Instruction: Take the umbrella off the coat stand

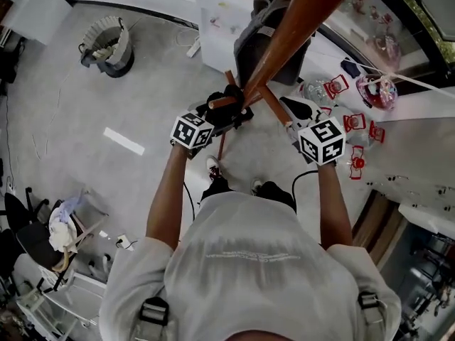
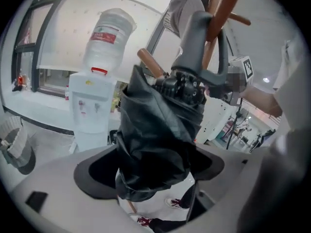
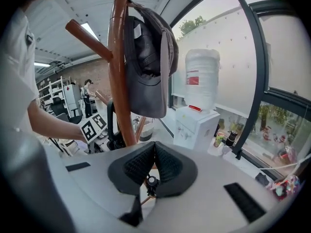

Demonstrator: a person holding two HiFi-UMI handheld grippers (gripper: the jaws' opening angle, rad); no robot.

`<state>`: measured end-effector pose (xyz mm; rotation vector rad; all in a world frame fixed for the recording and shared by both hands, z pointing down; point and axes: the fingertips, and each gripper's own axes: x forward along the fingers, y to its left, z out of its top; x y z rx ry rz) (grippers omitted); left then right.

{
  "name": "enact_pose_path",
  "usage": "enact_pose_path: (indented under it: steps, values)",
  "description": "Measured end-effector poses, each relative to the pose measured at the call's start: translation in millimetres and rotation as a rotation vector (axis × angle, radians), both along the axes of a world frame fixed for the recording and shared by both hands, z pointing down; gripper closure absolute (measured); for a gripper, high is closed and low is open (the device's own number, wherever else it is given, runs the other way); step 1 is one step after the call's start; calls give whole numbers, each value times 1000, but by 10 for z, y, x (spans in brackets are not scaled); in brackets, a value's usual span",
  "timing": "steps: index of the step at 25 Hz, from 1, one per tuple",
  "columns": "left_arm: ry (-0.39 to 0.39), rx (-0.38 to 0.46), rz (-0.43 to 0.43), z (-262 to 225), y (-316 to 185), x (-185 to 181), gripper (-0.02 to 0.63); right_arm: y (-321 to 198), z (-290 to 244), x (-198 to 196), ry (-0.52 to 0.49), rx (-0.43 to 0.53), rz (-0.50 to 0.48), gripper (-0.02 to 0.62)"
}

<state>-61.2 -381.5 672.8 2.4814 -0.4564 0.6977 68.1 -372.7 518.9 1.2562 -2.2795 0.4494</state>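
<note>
Left arm: I'm holding my left gripper (image 2: 148, 171) tilted down, jaws gaping around the folded umbrella (image 2: 155, 130) and not squeezing it.
Umbrella: hanging on the coat stand (image 3: 119, 81).
Right arm: right gripper (image 3: 154, 166) facing the stand, jaws pressed together.
Around: cap (image 3: 148, 67) hanging above.

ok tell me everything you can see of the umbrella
The umbrella is a compact folding one, closed: loose crumpled black fabric, a black rib hub above it, then a grey plastic-looking handle with a dark wrist loop. It hangs handle-up, tilted, against the wooden coat stand. Its fabric sits between the wide-apart jaws of the left tool, not visibly clamped.
</note>
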Motion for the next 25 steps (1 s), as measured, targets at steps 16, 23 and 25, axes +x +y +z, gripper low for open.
enact_pose_path:
  steps: [16, 23, 25]
  values:
    - [-43, 24, -12, 91, 99, 58, 278, -20, -56, 27, -44, 0, 36, 571]
    - [-119, 9, -93, 36, 172, -195, 293, -94, -185, 22, -94, 26, 2, 571]
    - [-140, 14, -114, 4, 185, -263, 296, -119, -246, 17, -107, 42, -13, 571]
